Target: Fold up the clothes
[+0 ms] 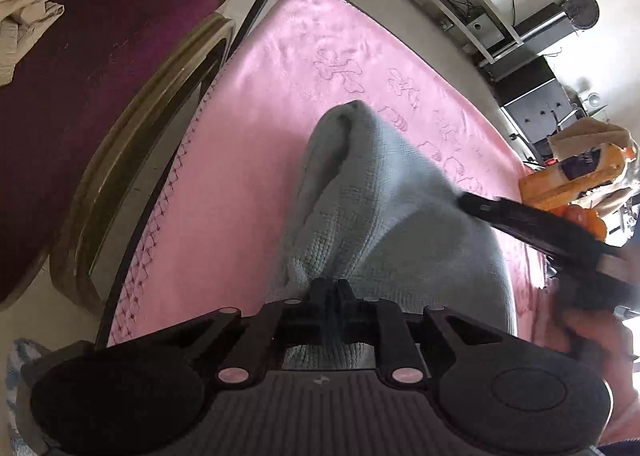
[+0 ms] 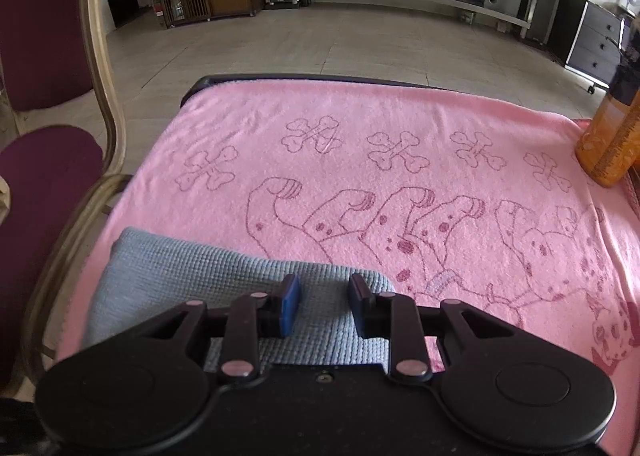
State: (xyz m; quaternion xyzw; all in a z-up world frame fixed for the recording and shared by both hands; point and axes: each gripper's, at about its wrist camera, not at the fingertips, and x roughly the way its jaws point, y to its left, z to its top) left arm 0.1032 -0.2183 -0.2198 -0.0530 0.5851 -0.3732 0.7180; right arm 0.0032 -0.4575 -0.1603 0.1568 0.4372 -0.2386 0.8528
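Cloth: I see the blue-grey knitted cloth (image 2: 224, 276) lying on the pink towel (image 2: 400, 127) that covers the tabletop, toward the near left side. In the left wrist view one part of it (image 1: 360, 191) stands up in a doubled loop, layers curving over each other.
Left tool: my left tool (image 1: 330, 290) has its fingers pressed together on the cloth's near edge, pinching it and lifting that end.
Right tool: my right tool (image 2: 324, 296) hovers just above the cloth with its fingers spread, blue pads showing, gripping nothing. In the left view it reaches in from the right against the cloth's side.
Progress: I judge the cloth at least partly folded, since it shows a compact, layered shape with a rounded doubled end. Whether another fold is due, or this is only a last squaring up, I cannot tell from here.
Left to do: at the least, the lifted end has to be laid flat.
Surroundings: an orange bottle (image 2: 608, 135) stands at the towel's far right; a maroon chair (image 1: 92, 95) sits beside the tabletop on the left.
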